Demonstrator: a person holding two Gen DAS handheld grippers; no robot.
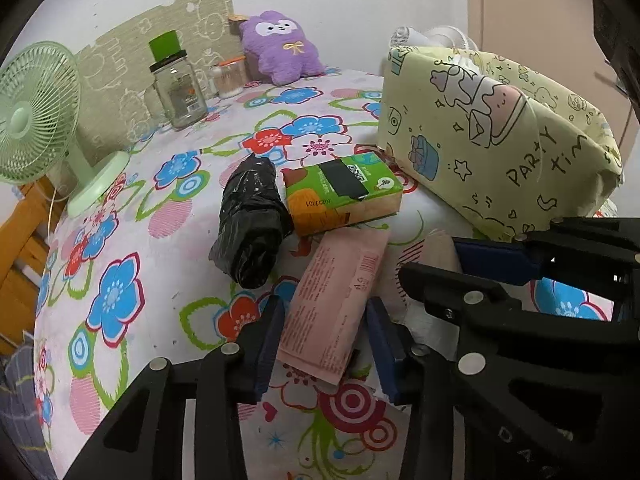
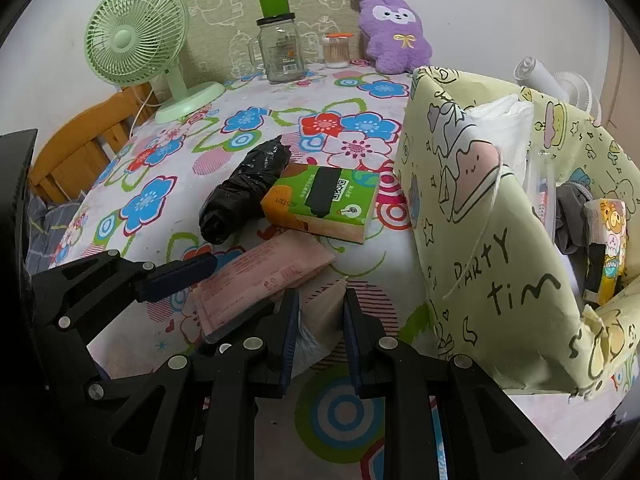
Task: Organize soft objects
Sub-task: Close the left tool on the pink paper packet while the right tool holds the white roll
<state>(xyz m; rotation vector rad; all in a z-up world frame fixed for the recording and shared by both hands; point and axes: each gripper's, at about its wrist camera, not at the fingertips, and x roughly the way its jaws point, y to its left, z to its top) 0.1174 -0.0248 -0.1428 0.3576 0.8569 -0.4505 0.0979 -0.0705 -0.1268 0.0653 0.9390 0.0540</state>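
Here, pink packet between left fingers

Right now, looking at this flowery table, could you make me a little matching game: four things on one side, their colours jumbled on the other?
Things:
1. desk fan
2. plush toy
3. rolled plastic bag
4. flat packet

Colours:
A. pink
B. black
C. pale green
D. purple

Pairs: 1-C, 2-D, 3-B, 4-A
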